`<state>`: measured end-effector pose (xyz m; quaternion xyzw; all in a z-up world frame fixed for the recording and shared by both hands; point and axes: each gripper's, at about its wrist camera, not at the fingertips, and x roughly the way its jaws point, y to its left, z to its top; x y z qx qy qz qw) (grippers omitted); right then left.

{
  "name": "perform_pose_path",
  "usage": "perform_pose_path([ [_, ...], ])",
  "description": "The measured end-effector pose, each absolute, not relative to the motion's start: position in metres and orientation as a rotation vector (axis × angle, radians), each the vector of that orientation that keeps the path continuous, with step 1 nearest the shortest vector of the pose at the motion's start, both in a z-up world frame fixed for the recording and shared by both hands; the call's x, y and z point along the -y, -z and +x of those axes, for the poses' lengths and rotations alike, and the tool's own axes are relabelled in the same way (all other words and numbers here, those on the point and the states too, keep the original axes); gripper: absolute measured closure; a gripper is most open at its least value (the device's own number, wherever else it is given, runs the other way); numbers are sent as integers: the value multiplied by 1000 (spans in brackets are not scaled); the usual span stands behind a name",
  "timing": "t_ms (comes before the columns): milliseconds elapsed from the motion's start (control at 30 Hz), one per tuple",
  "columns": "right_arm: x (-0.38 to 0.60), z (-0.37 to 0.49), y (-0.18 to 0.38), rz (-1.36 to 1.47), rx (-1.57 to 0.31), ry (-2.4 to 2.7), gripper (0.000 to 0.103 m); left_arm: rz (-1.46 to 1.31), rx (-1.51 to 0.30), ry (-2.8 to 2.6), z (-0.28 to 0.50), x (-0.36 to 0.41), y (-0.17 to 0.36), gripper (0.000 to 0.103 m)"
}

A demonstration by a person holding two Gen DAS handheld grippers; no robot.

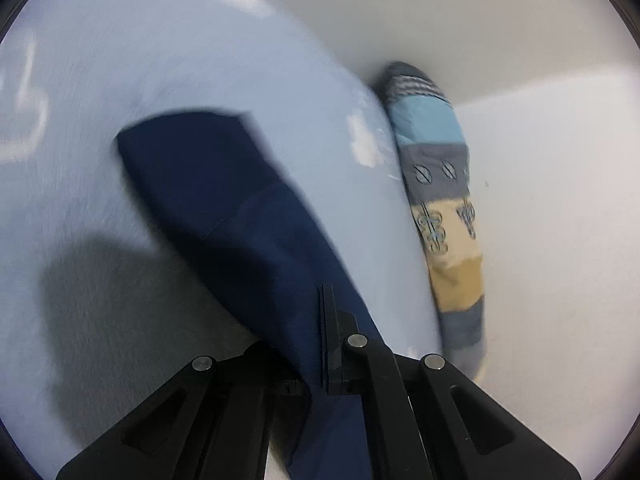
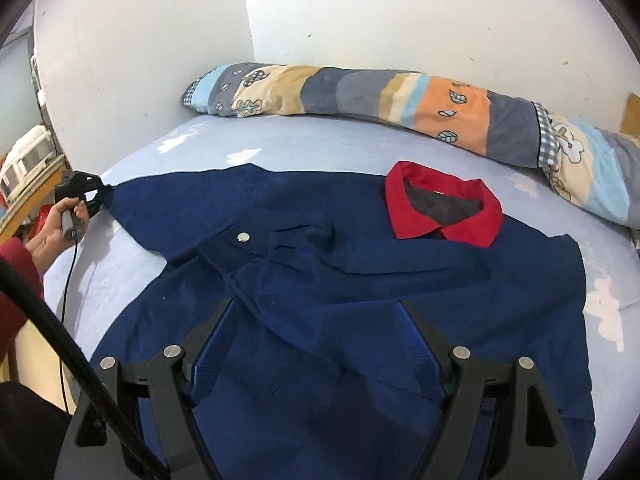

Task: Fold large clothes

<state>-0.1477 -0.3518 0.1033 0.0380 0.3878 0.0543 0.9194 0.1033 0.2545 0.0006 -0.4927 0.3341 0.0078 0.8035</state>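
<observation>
One navy shirt (image 2: 360, 280) with a red collar (image 2: 444, 208) lies spread on the bed (image 2: 320, 140), one patchwork bolster (image 2: 400, 96) along the wall. Bare sheet lies beyond the sleeve's edge. The left gripper (image 1: 324, 344) has its jaws clamped on the sleeve end. The right gripper (image 2: 316, 344) hovers over the shirt's body, jaws wide, gripping nothing.

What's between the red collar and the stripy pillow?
Nothing but bare blue sheet. The right wrist view shows the red collar of the shirt apart from the pillow.
</observation>
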Motion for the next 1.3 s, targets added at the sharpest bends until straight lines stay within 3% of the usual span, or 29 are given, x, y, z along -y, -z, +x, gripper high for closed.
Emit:
perform_pose_path([
  [267,395,-137,-84,140,-865,61,20,-650,-629,154,83,-162,-105,102],
  [500,435,-115,-17,164,-1108,197,18,-513,-573,374,57,-65,-174,102],
  [600,435,-112,-18,150,-1117,180,14,-458,-565,458,44,-20,-196,102],
  [667,441,-117,-35,224,-1068,146,23,-423,-564,505,30,10,-209,102],
  [1300,564,-210,-160,489,-665,392,22,-239,-650,846,-61,280,-234,102],
])
